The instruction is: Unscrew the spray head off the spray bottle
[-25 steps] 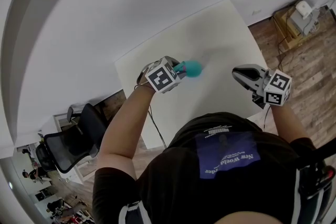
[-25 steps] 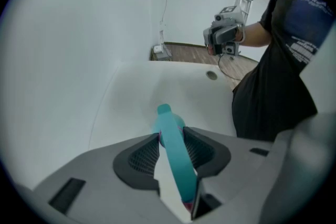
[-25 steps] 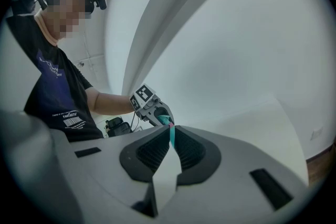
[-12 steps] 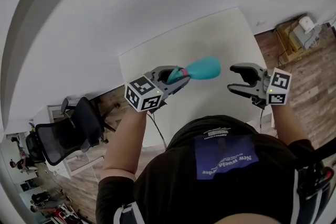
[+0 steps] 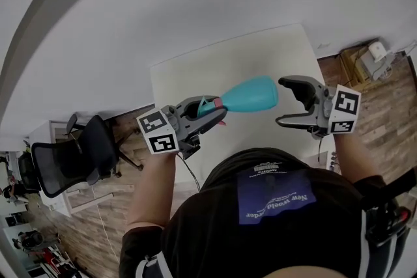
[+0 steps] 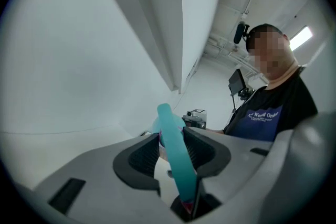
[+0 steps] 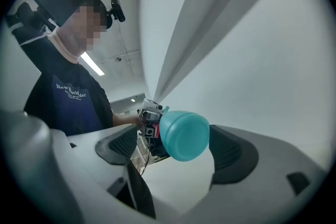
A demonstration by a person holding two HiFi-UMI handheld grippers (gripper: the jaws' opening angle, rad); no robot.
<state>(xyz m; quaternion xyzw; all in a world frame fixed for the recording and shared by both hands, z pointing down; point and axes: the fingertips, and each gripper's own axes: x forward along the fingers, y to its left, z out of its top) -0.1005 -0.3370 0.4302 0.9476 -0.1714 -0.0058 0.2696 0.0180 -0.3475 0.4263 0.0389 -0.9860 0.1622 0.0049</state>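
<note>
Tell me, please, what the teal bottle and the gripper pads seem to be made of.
Bottle: probably plastic. It is opaque teal and smooth, with a soft sheen and a rounded, moulded-looking base.
Pads: likely rubber or a soft plastic. They are dark and matte, with a fine ribbed texture. The look alone cannot settle which.

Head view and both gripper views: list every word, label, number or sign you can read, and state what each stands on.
"New World Order": white print on the blue patch of the person's black shirt, upside down in the head view; the smaller line beside it is unreadable.
White label near the patch: too small to read.
Marker cubes: black-and-white square patterns, no letters.
Spray bottle: no print visible.
</note>
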